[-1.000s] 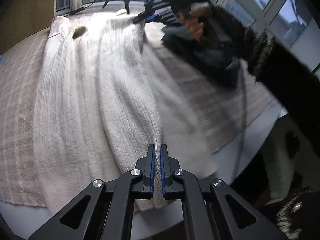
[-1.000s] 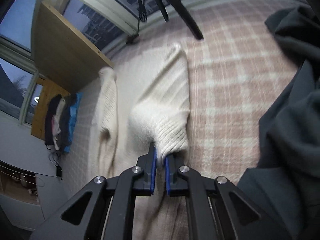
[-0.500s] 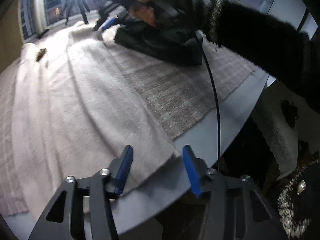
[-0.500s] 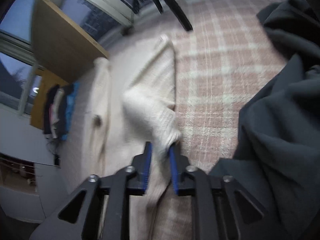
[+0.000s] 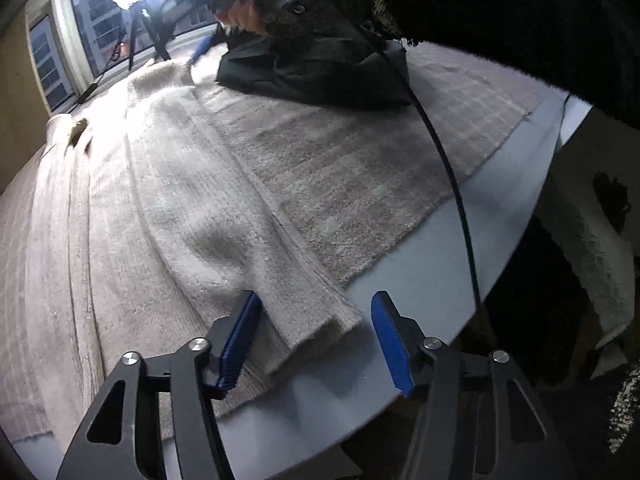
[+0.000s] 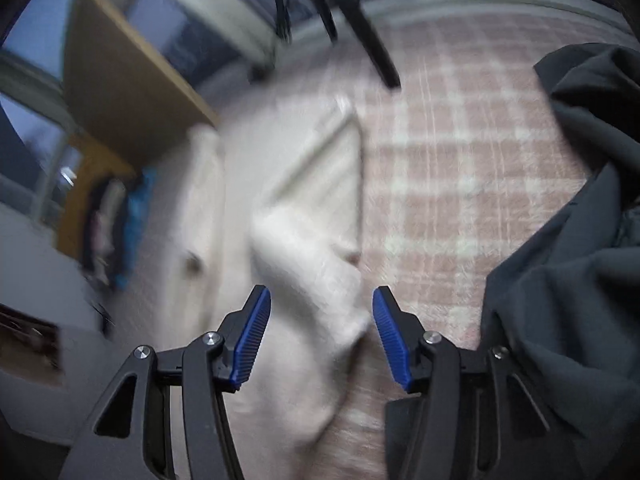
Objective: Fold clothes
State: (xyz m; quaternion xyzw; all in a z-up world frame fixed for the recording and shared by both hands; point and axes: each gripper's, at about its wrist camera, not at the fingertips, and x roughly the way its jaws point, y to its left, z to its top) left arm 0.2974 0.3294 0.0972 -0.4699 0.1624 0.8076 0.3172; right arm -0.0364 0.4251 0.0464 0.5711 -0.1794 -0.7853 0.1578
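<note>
Left wrist view. Left tongs [image 5: 316, 336]: released, jaws apart, pads clear of the cloth. Cardigan [image 5: 168, 200]: cream ribbed knit, fuzzy, spread from upper left down to lower centre of the frame over a checked cloth [image 5: 360, 184]; its folded hem corner lies between the jaws at the bench [image 5: 420, 280] edge. Risk: the corner sits right at the pale rim, so a drag from the tongs withdrawing could likely pull it over the edge and undo the fold. A cable [image 5: 452, 184] runs down the right of the frame, beside the knit; it could snag. Dark garment [image 5: 320, 72] lies at upper centre, touching the cardigan's far end, under the person's hand [image 5: 244, 8].

Right wrist view (blurred). Right tongs [image 6: 320, 336]: jaws have just been opening, now released; the cardigan [image 6: 312, 248] cuff lies loose between them, no pad pressing on it. Sleeve runs folded up mid-frame. Risk: soft springy knit may slump or unroll once let go. Dark garment [image 6: 568, 264] crowds the right edge, near the cuff; it could be dragged onto the fold.
</note>
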